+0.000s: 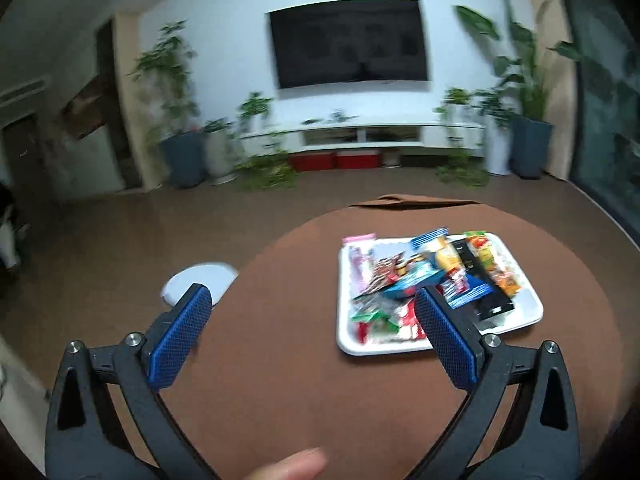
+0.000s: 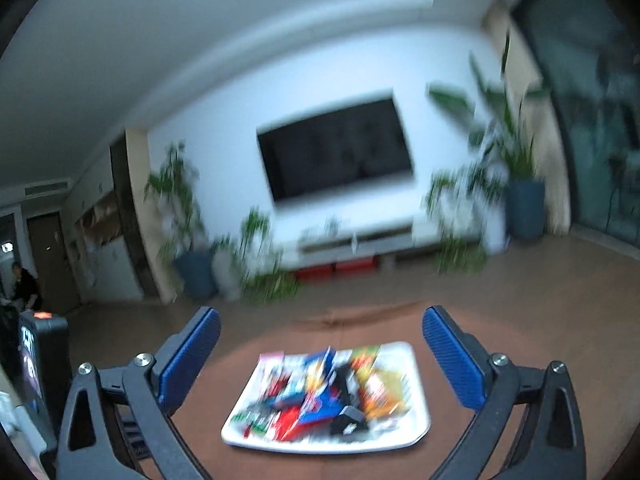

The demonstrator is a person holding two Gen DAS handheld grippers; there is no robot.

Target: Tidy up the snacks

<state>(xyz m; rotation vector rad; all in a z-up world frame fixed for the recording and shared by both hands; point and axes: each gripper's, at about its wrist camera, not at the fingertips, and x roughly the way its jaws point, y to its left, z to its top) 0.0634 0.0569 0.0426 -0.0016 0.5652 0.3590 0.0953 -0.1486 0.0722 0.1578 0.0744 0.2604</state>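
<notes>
Left wrist view. Left gripper (image 1: 312,300): jaws spread wide, blue ribbed pads facing each other, nothing between them, held above the table. Round table (image 1: 280,360): brown top, filling the space under and ahead of the jaws. White tray (image 1: 532,312): rectangular, resting on the table ahead and to the right, its near corner hidden behind the right-hand finger. Snacks (image 1: 424,276): mixed wrapped packets in pink, red, blue, yellow, black and green, heaped in the tray, overlapping one another. Fingertip (image 1: 292,466): a person's, at the bottom edge between the gripper's arms. White round object (image 1: 208,280): on the floor beyond the left-hand finger, partly hidden by it. Wall-mounted television (image 1: 348,42): far ahead, flanked by potted plants.

Right wrist view, blurred. Right gripper (image 2: 322,344): jaws spread wide, empty, clear of the tray. White tray (image 2: 416,428): straight ahead and below, centred between the two fingers, on the brown table (image 2: 460,452). Snacks (image 2: 320,392): piled in the tray; individual packets hard to tell apart
</notes>
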